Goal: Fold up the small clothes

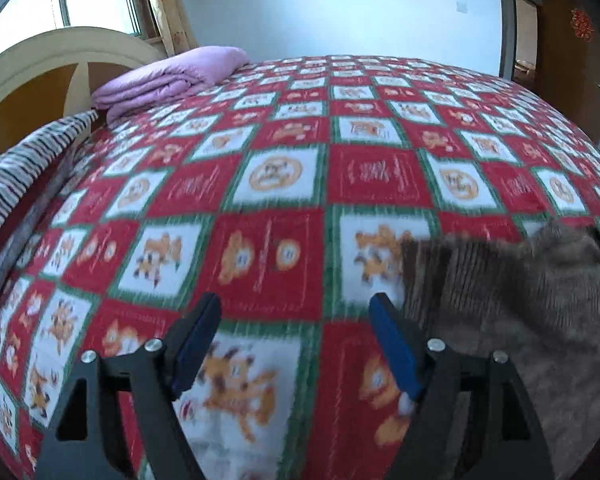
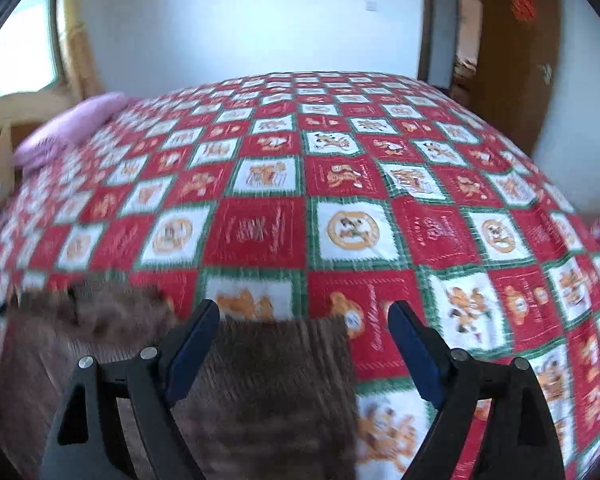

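A small brown-grey knitted garment lies flat on the red, white and green checked bedspread. In the left wrist view it lies at the lower right, beside my right-hand finger. My left gripper is open and empty above the bedspread, just left of the garment. In the right wrist view the garment lies at the lower left, its ribbed part between the fingers. My right gripper is open and empty over the garment's right part.
A folded purple quilt lies at the bed's far left by the cream headboard. A striped pillow sits at the left edge. A brown door and white wall stand beyond the bed.
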Available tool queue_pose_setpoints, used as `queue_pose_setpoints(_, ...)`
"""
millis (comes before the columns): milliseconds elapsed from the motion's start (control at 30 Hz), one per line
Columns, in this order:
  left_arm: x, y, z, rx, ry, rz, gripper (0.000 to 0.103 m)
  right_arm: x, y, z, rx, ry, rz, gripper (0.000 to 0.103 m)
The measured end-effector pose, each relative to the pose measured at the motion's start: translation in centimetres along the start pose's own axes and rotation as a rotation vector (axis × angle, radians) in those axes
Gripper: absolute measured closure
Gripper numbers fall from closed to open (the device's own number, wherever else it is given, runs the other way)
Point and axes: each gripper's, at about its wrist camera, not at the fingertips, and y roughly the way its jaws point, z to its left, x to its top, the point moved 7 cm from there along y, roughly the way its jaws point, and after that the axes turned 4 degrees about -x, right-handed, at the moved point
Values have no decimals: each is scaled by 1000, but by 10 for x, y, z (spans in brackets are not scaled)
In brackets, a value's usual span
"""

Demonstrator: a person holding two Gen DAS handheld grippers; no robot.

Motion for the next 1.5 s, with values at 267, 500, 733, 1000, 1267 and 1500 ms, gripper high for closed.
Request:
queue_pose_setpoints(267, -4, -24, -47, -251, 66, -57, 24, -20, 2, -10, 238, 144, 50, 26)
queue_pose_setpoints(500, 3, 1, -84, -351, 143, -25, 65, -16, 23, 22, 243, 19, 96, 37)
queue_pose_setpoints(733, 8, -28, -83, -382, 162, -167, 101, -10, -4, 34, 183, -89, -14, 98)
queue_pose_setpoints(1000, 7, -2, -62, -353, 37, -113, 101, 11, 1, 7, 136, 62, -61, 99)
queue_pose_setpoints(1267, -3, 8, -63, -325, 42, -52, 91, -14, 39, 13, 32, 0, 69, 89)
queue_pose_setpoints(1500, -1, -6, -46, -346, -43, -126, 42, -10, -8, 47, 123, -56, 12, 51)
